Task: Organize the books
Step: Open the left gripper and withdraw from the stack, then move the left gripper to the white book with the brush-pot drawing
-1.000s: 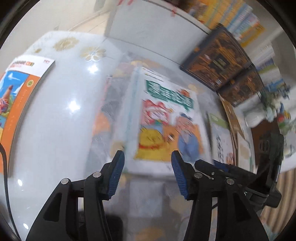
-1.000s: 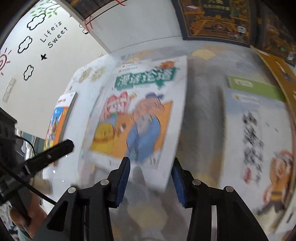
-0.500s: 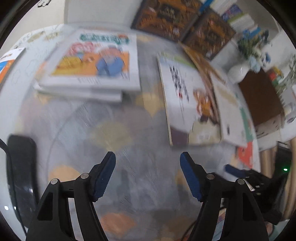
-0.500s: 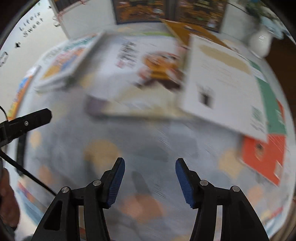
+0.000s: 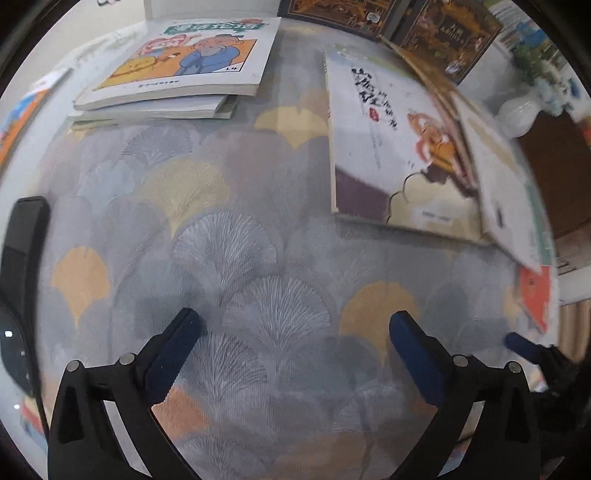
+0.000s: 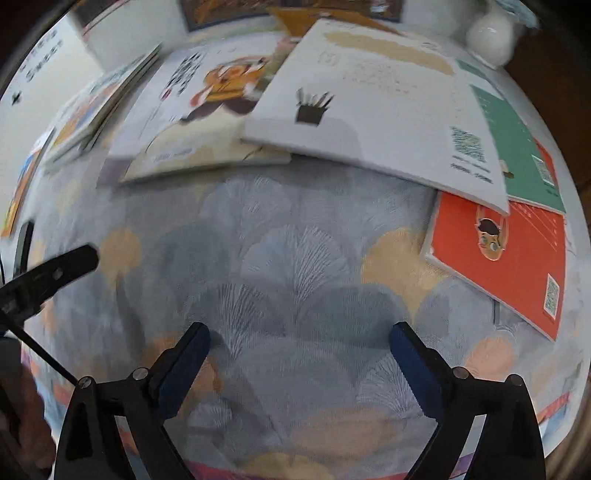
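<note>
Presently both tongs — left (image 5: 291, 332), right (image 6: 299, 338) — are opening wide, empty, above bare tabletop (image 5: 258, 240). Stack (image 5: 177, 70) lies far-left; loose books (image 6: 369, 103) overlap ahead. Risk: gripping a lower book drags its neighbours askew.

orange book (image 5: 14, 118) cut off at edge, vase (image 6: 489, 35) blurred

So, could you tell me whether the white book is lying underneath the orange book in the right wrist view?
No, the white book overlaps the orange book's top corner.
</note>
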Demonstrator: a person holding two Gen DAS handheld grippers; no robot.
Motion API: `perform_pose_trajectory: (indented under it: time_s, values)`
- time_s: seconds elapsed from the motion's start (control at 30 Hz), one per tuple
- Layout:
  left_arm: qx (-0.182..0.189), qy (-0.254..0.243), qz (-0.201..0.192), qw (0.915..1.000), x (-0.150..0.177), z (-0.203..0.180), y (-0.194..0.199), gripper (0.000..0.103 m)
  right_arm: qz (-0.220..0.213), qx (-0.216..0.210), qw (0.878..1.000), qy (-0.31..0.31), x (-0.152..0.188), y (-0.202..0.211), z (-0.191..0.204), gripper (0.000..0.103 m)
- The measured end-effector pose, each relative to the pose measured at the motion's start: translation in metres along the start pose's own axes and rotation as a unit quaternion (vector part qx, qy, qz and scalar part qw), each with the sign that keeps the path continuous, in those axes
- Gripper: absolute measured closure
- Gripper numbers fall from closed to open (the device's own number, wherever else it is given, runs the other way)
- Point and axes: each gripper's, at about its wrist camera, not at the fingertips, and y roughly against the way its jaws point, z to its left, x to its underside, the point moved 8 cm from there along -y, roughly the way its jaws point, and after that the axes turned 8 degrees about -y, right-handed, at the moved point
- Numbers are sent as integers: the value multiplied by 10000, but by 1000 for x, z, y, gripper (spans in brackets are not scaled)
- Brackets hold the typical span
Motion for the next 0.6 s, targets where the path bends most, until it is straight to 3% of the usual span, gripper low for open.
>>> perform_pose_trajectory:
  time_s: [0.07,0.17,0.23,0.37,0.5,0.6]
  values:
    - [-312,-172,20,9994,3,-4,-3,1,-14,42,9997,260,5,-1,3,0]
    - [-762,-290,0,9967,6,-8,-6,0,-98,43,9994,318,8,0,3,0]
    - [-718,-49,-12,9974,8,-4,-5,0,-68,22,9991,427,10,0,7,0]
    - [-731,-81,-14,9973,9,-1,-5,0,-24,-52,9966,817,17,0,9,0]
    - [-682,-112,271,9972,8,1,-5,0,47,-138,9925,1215,24,3,7,0]
    - [-871,181,219,9958,6,6,6,3,192,-247,9903,1353,42,7,4,0]
